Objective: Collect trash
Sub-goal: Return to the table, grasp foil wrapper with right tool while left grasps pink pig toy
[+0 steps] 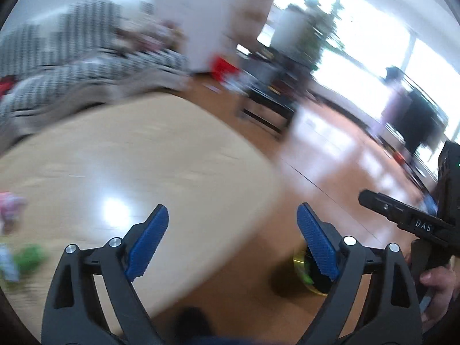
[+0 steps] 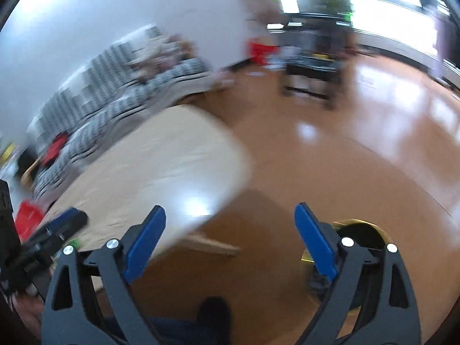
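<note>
On the far left of the bench (image 1: 161, 155), in the left wrist view, lies what we take for the remaining trash: a pink-and-white crumpled scrap (image 1: 10, 210), a green scrap (image 1: 28, 257) and a pale blue-white scrap (image 1: 7, 261), all too blurred to name more closely. Three pieces is our count, though blur may hide more. One round bin with a gold rim (image 2: 359, 247) stands on the wooden floor (image 2: 359, 143) just beside the bench corner, below both claws; something green shows inside it in the left view, but we cannot tell what.

We hold two claws. Our left claw (image 1: 233, 241) has its blue pads spread wide with nothing between them, and our right claw (image 2: 230, 241) likewise stands wide apart and empty. Each claw shows at the edge of the other's view, so they are near each other above the bin.

We judge that we are between drops: the claws are empty by the bin, and the scraps on the bench are not yet collected. The next move calls for swinging back across the bench to the left, settling one claw around a single scrap and closing gently, since crumpled wrappers are likely light and may slip.

Beyond the bench we see one striped sofa (image 1: 72, 57), one dark stand (image 1: 267, 95) and bright windows (image 1: 373, 43).
</note>
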`<state>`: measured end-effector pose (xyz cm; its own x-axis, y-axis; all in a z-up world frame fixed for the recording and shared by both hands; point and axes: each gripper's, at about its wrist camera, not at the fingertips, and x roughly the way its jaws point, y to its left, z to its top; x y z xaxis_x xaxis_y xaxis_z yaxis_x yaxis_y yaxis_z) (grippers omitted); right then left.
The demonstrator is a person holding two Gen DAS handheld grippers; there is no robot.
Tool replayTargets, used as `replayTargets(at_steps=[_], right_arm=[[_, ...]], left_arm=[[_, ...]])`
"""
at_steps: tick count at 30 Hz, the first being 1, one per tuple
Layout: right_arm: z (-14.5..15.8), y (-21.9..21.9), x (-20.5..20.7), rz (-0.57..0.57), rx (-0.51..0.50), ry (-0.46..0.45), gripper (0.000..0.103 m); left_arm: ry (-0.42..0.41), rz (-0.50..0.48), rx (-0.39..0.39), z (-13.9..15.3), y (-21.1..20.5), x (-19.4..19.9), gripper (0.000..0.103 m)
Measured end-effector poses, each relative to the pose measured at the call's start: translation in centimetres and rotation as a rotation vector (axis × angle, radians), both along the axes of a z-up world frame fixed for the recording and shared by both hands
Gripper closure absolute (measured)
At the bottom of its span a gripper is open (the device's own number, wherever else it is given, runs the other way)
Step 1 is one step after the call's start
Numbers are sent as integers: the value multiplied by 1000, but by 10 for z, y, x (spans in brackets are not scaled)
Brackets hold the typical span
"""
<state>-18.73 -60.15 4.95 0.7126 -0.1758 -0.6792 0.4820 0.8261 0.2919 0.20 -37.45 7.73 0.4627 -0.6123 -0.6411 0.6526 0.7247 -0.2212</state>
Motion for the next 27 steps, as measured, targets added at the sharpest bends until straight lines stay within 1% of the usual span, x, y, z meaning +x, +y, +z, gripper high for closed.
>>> replayTargets(at_steps=[1, 2, 3, 5, 6, 7, 9, 10, 13, 15, 17, 19, 21, 24, 26, 27], right_arm=[[3, 30, 31, 87, 4, -3, 15], [4, 51, 50, 142, 6, -2, 15], [4, 78, 74, 209, 14, 0, 15], [0, 127, 110, 330, 42, 8, 15], [-2, 152, 126, 385, 53, 16, 15], [-5, 178, 142, 440, 58, 29, 15], [-11, 232, 170, 553, 59, 57, 15], [-16, 264, 184, 624, 65, 73, 15], [-19, 328, 217, 744, 87, 106, 15], [-16, 362, 237, 801, 81, 124, 15], [-9, 385, 253, 838, 74, 127, 15], [-3, 406, 271, 863, 70, 124, 15], [-5, 418, 283, 867, 78, 116, 15], [-18, 417, 284, 854, 81, 94, 15], [-38, 419, 289, 854, 84, 124, 15], [-48, 420, 291, 858, 80, 153, 16]], left_arm=[[-23, 65, 9, 5, 40, 11, 14], [-53, 123, 25, 8, 75, 19, 13], [-86, 195, 59, 9, 117, 26, 12], [-112, 301, 116, 5, 180, 38, 11], [-108, 362, 146, 1, 209, 43, 11], [-93, 419, 158, -4, 243, 48, 11], [-41, 505, 158, -16, 304, 58, 11], [-23, 535, 156, -21, 324, 60, 11], [29, 626, 153, -37, 383, 68, 11], [68, 634, 146, -46, 406, 76, 11], [100, 631, 127, -53, 420, 85, 11], [145, 621, 111, -63, 423, 99, 11], [159, 592, 121, -73, 417, 116, 11], [117, 594, 159, -85, 409, 121, 11], [143, 583, 159, -97, 405, 132, 11], [159, 587, 167, -104, 404, 138, 11]])
